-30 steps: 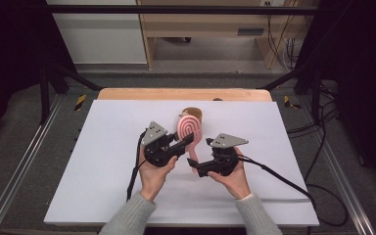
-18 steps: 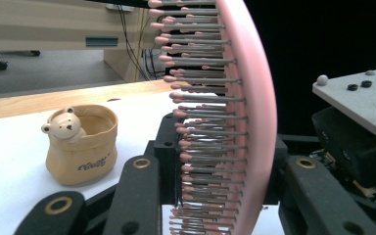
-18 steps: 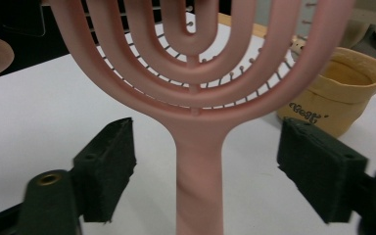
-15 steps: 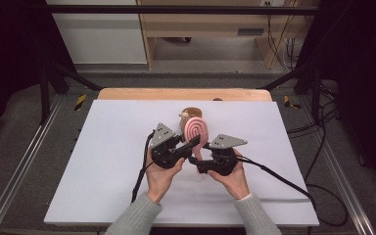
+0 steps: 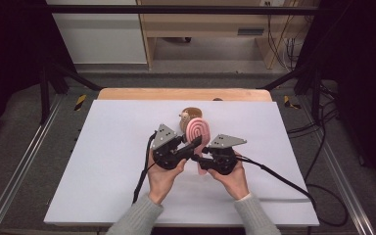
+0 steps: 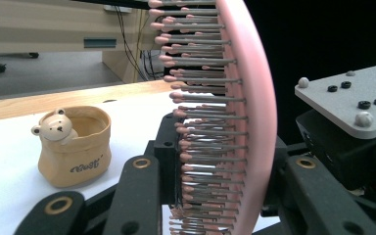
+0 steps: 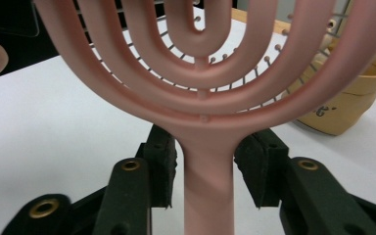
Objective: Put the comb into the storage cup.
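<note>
Left gripper (image 5: pixel 192 145) clamps the brush (image 5: pixel 199 133) across its head, one pad on the bristles, the other on the back. Right gripper (image 5: pixel 199 160) – jaws just closing – straddles the handle, pads just beside it, a slight gap each side. The brush is pink, upright, with concentric looped ribs and pink-tipped bristles, and is held over the middle of the white surface (image 5: pixel 103 161). Just behind it, toward the far edge, stands a tan bear pouch (image 6: pixel 74 145).

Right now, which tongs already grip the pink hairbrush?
The left tongs, clamped across the pink hairbrush. The right tongs have just been closing around its handle, but their pads do not touch it yet.
</note>
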A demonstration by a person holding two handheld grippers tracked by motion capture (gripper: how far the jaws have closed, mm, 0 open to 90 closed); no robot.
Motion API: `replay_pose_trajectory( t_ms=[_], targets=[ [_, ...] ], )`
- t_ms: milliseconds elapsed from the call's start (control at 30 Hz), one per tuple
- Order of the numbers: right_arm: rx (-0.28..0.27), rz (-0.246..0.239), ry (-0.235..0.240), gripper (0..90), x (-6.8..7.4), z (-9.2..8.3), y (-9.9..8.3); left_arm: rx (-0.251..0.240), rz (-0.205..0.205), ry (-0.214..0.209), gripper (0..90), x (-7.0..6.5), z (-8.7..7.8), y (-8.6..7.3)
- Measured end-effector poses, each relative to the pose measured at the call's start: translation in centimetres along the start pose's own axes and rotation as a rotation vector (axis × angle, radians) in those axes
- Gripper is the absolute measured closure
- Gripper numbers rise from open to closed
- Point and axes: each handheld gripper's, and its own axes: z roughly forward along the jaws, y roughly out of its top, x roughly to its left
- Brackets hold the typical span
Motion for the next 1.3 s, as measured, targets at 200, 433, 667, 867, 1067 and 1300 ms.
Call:
replay_pose_trajectory(
  t_ms=[200,433,667,867,1067,1300],
  targets=[
    [0.002,0.001,0.005,63.2,0.0,0.0,0.0,0.0,0.002,0.003,63.5,0.0,0.0,0.0],
    [-0.01,-0.003,0.005,45.7,0.0,-0.1,0.1,0.005,0.017,0.017,63.5,0.1,0.0,0.0],
    [-0.025,-0.005,-0.003,26.6,-0.1,-0.1,0.2,0.005,0.026,0.03,63.5,0.4,-0.1,0.0],
    [-0.012,0.007,-0.006,9.5,-0.2,0.0,0.1,0.004,0.037,0.045,63.5,0.7,-0.2,0.2],
    [-0.004,0.004,-0.015,3.1,-0.3,-0.2,0.2,0.012,0.049,0.062,63.5,1.4,-0.4,0.6],
    [0.022,-0.04,-0.039,2.5,-0.4,-0.5,0.1,0.014,0.057,0.078,63.5,2.5,-1.0,1.3]
  ],
)
